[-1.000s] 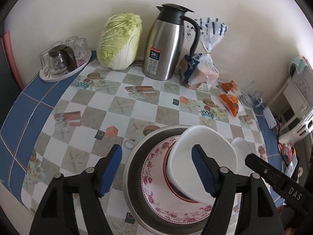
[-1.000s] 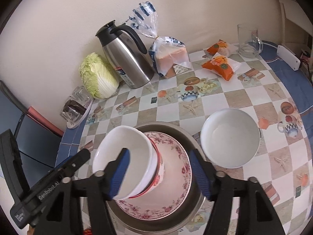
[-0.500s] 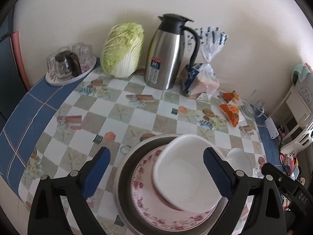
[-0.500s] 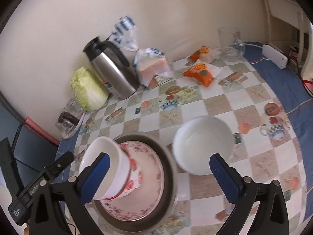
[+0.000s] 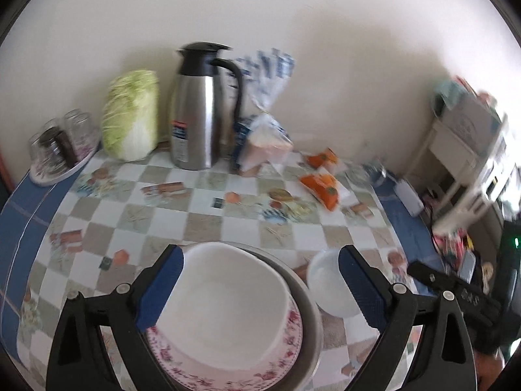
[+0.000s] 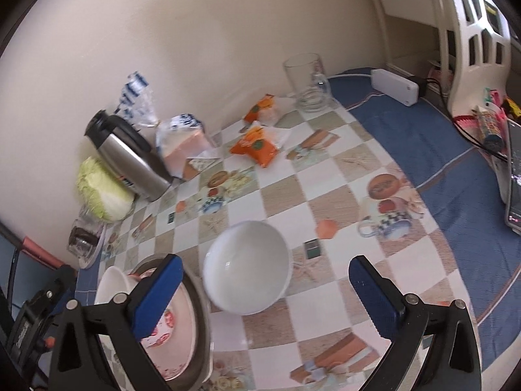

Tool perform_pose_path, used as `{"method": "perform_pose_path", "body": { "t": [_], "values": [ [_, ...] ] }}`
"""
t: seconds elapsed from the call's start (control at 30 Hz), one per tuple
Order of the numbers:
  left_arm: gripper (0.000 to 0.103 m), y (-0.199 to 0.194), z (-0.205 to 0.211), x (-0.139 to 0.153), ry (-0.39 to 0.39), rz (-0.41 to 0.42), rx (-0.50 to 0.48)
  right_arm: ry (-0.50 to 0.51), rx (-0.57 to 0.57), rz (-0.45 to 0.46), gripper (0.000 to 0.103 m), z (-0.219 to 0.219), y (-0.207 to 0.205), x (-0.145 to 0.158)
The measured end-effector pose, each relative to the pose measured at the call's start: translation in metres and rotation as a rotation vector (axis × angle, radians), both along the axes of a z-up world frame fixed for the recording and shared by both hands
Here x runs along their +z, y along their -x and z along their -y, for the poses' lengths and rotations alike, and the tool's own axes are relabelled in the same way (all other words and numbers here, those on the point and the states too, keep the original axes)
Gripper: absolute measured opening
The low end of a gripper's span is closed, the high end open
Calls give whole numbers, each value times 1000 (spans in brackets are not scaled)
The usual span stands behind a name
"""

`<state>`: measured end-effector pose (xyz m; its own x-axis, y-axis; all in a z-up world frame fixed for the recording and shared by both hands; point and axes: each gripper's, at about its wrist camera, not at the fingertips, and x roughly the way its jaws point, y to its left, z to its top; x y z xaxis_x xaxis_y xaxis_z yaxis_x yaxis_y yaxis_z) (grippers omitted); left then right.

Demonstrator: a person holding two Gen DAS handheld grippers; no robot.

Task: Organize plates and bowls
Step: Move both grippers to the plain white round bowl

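Both tongs stand wide apart with nothing gripped. The left tongs straddle a white bowl without touching it; the right tongs frame the loose bowl the same way.

The white bowl sits mouth up on a floral plate, which lies in a steel pan. The stack is at the tabletop's near edge. The loose bowl stands mouth up on the tabletop, just right of the pan. Neither bowl has a long axis to speak of.

Behind the pan the checked cloth lies open right back to the flask. Right of the loose bowl there is more open cloth, running into a blue border.

The flask carries a label, but it is too blurred to read. A bread bag stands beside the flask.
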<state>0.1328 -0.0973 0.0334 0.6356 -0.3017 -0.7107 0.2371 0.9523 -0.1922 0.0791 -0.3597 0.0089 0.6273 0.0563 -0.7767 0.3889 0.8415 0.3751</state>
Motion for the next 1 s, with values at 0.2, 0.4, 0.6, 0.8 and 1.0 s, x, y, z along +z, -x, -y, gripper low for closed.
{"method": "perform_pose_path", "body": {
  "t": [0.2, 0.4, 0.6, 0.8, 1.0],
  "values": [
    [96, -4, 30, -4, -68, -58, -75, 11, -12, -61, 103, 8, -7, -15],
    [96, -18, 64, -9, -88, -118, -111, -14, -17, -155, 103, 15, -16, -44],
    [84, -33, 102, -26, -161, -183, -146, -18, 1, -206, 101, 15, -25, -61],
    [76, -50, 124, -53, -202, -246, -161, -7, 15, -237, 97, 12, -32, -69],
    [64, -66, 128, -84, -204, -328, -139, -15, 19, -276, 93, 11, -39, -81]
  ]
}}
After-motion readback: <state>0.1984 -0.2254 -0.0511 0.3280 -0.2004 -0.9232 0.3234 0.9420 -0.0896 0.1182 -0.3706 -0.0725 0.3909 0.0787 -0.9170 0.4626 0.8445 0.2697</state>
